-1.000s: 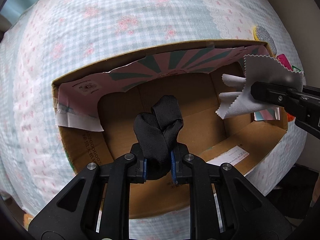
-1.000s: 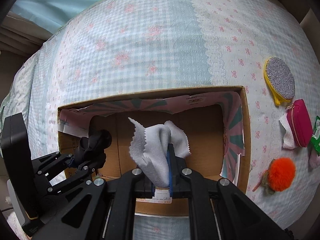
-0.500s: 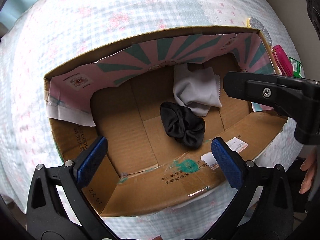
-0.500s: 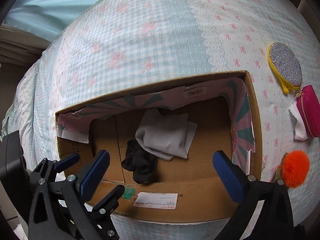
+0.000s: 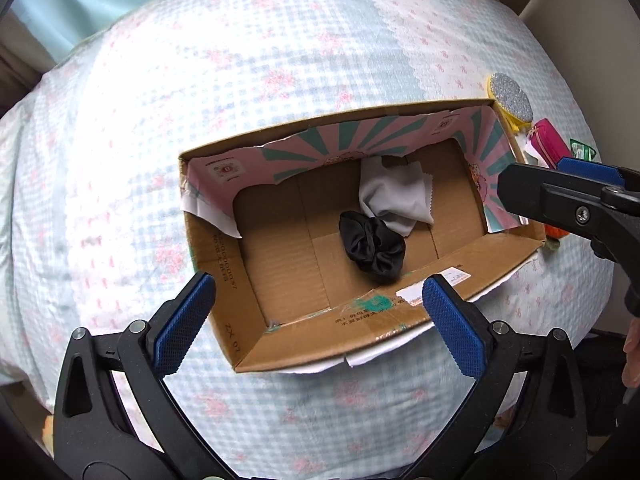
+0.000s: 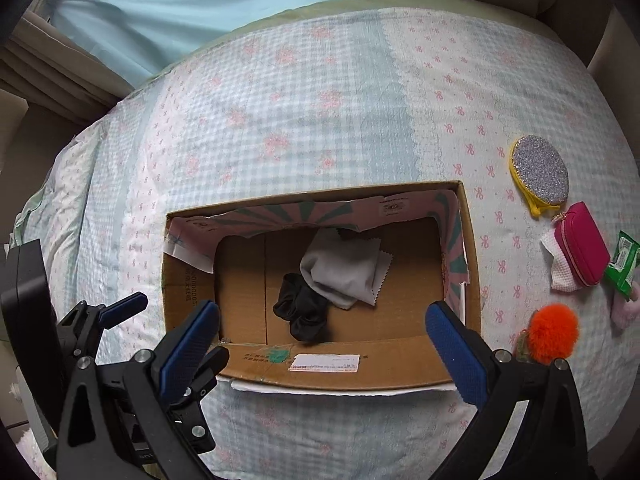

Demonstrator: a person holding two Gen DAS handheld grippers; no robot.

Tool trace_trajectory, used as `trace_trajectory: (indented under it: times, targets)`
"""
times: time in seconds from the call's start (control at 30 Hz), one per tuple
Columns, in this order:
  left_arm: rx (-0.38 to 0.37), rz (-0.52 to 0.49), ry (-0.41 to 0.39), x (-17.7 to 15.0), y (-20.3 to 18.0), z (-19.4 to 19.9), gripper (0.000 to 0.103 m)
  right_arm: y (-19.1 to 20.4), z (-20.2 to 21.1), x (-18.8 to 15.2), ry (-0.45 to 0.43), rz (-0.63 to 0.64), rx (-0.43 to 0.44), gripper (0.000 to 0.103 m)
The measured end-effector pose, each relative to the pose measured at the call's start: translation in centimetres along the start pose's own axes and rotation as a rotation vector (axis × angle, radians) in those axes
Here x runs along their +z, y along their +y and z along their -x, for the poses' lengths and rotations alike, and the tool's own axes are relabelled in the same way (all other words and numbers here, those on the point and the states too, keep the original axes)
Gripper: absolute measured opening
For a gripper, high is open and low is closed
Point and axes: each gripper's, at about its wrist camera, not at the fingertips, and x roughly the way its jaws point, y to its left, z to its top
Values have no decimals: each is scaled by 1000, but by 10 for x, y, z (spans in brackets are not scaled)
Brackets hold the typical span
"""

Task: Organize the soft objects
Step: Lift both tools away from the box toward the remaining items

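The black scrunchie [image 5: 373,249] lies on the floor of the cardboard box [image 5: 240,280], near the box's middle, and the grey cloth [image 5: 394,196] sits crumpled just behind it, toward the box's far wall, its lower fold touching the scrunchie; in my right wrist view the same 2 things show together, the scrunchie [image 6: 302,310] nearer the box's front wall and the cloth [image 6: 344,270] overlapping its top edge; the box [image 6: 188,280] rests on the checked bedspread [image 6: 300,100] with a white label on its front wall; my left gripper [image 5: 318,322] hangs above the box's near-left corner with its jaws spread wide and nothing between the blue pads; my right gripper [image 6: 322,344] stands just as wide over the box's front wall, also empty; to the right of the box, on the bedspread, lie a glittery silver pouch [image 6: 540,174], a pink pouch [image 6: 582,256] on a white cloth [image 6: 560,276], a green packet [image 6: 624,266] and an orange pom-pom [image 6: 554,334], all clear of the box.
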Motion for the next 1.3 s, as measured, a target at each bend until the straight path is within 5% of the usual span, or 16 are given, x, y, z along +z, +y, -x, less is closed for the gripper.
trace_trajectory:
  times: [0.37,0.57,0.73,1.03,1.3]
  targets:
    - [11,18,-176,-45,-11,128,103,10,151,-56,-234,18,-73,103]
    - [-10,10,-295,-56,-36,186,103,-17,223,-87,-320,7,-251,103]
    - [-29,7,-373,-60,-72,215,103,-63,264,-105,-371,-37,-280,103]
    - [-11,61,-401,-54,-167,205,103,-157,292,-95,-425,95,-253,103]
    - [-13,97,-388,-33,-257,157,103,-230,263,-58,-394,252,-192,103]
